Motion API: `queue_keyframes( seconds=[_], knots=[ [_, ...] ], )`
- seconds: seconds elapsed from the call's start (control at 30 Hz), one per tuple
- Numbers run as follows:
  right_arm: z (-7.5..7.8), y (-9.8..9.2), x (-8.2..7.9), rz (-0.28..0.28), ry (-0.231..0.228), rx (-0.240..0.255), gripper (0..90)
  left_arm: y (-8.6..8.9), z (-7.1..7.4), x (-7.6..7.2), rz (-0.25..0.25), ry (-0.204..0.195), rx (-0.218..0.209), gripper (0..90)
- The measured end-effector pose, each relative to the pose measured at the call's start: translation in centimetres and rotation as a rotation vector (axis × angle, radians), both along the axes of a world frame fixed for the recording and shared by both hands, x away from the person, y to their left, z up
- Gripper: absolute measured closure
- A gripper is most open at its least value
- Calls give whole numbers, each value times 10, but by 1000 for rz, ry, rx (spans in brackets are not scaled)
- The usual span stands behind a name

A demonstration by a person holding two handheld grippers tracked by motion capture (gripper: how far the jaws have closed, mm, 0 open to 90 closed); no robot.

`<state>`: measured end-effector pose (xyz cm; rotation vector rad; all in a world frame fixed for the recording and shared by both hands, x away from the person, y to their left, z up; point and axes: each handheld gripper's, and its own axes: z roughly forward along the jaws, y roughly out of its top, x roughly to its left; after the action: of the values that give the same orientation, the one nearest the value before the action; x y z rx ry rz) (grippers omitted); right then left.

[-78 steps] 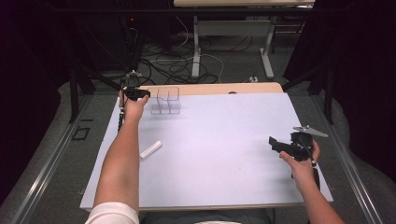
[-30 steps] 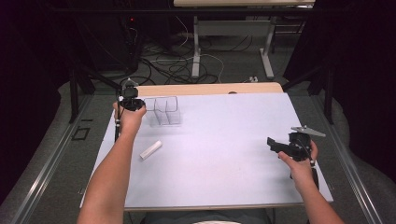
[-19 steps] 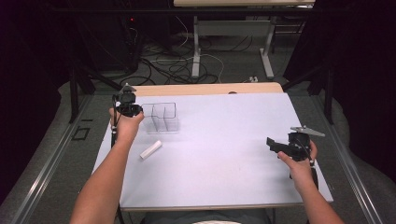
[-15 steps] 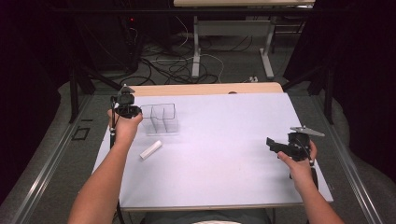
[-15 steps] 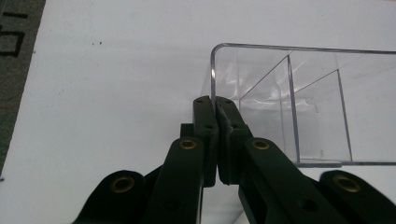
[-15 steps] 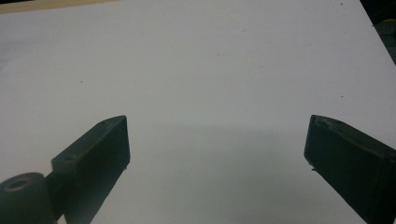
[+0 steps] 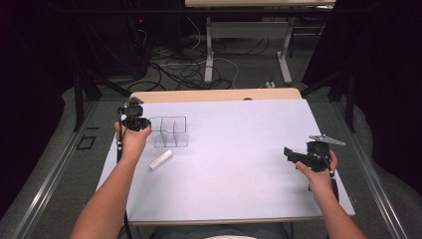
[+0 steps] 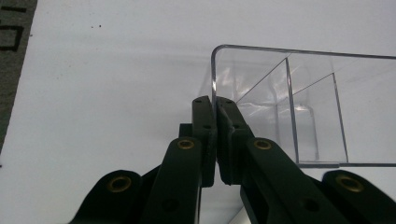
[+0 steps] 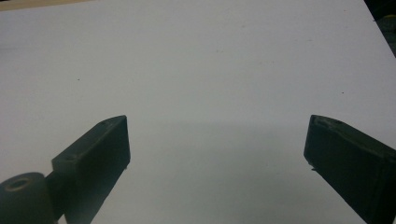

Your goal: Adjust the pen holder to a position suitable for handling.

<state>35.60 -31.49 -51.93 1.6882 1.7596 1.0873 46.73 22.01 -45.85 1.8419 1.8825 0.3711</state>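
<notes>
Clear plastic box (image 7: 169,131), split by partitions into compartments, stood near the far left of the white table (image 7: 239,164), its left end wall pinched between the nearly closed jaws of the left gripper (image 8: 215,106). White cylinder (image 7: 160,160) lay just in front of it, apart. Right gripper (image 9: 217,144) hovered well apart at the table's right, jaws wide and empty.

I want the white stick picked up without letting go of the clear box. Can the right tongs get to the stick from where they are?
Probably yes. The right tongs are open and empty, and bare table lies between them and the white stick. The left tongs stay pinched on the clear box wall beside it.
</notes>
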Motion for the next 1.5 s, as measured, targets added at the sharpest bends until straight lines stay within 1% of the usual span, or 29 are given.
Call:
queue_keyframes(
  seconds=[0.03,0.1,0.13,0.23,0.27,0.33,0.43,0.47,0.5,0.53,0.6,0.67,0.73,0.8,0.87,0.9,0.93,0.97,1.0,1.03,1.13,1.17,1.2,1.23,1.27,1.3,1.33,1.37,1.5],
  knots=[
    [0,0,0,-3,2,-1,64,2,1,-1,-4,-14,-20,857],
    [0,0,0,-6,7,7,64,4,4,-2,-12,-55,-43,813],
    [0,0,0,-4,4,3,64,5,7,-3,-16,-61,-49,796],
    [0,0,0,-7,8,9,64,7,10,-4,-18,-115,-53,785],
    [0,0,0,-6,7,8,64,9,12,-4,-29,-116,-65,777],
    [0,0,0,-6,7,6,64,10,12,-4,-27,-131,-58,771],
    [0,0,0,-5,6,6,64,13,11,-4,-23,-132,-54,774],
    [0,0,0,-7,8,9,64,14,11,-3,-19,-130,-61,776],
    [0,0,0,-8,8,9,64,15,11,-3,-15,-132,-55,791],
    [0,0,0,-9,9,10,64,16,11,-3,-17,-126,-68,803],
    [0,0,0,-8,10,11,64,18,11,-2,-12,-129,-60,846],
    [0,0,0,-9,9,11,64,20,10,-2,-13,-130,-67,863],
    [0,0,0,-9,9,12,64,21,9,-1,-12,-127,-53,893],
    [0,0,0,-9,9,11,64,23,7,1,-17,-114,-49,897],
    [0,0,0,-8,9,10,64,23,3,3,-19,-112,-46,898],
    [0,0,0,-7,8,8,64,24,2,3,-29,-102,-41,898],
    [0,-1,0,-5,6,6,64,22,0,4,-23,-113,-39,899],
    [0,0,0,-8,8,9,64,23,-1,4,-30,-97,-39,899],
    [0,0,0,-9,10,13,64,23,-3,5,-34,-93,-41,900],
    [0,0,0,-8,9,13,64,22,-5,5,-29,-100,-39,899],
    [0,0,0,-12,7,10,64,22,-7,6,-43,-78,-37,900],
    [0,0,0,-8,9,13,64,21,-9,6,-35,-89,-38,900],
    [0,0,0,-8,9,12,64,21,-10,6,-44,-91,-42,900],
    [0,0,0,-7,9,12,64,20,-10,6,-47,-87,-38,900],
    [-1,0,0,-6,9,12,64,20,-10,6,-59,-75,-44,900],
    [-1,-1,0,-2,5,7,64,18,-10,6,-57,-89,-44,900],
    [-1,-1,0,-2,5,8,64,18,-10,5,-63,-84,-28,900],
    [-1,-1,0,-1,5,6,64,17,-10,6,-61,-92,-23,900],
    [-1,0,1,0,5,5,64,16,-10,5,-60,-94,-22,900]
  ],
)
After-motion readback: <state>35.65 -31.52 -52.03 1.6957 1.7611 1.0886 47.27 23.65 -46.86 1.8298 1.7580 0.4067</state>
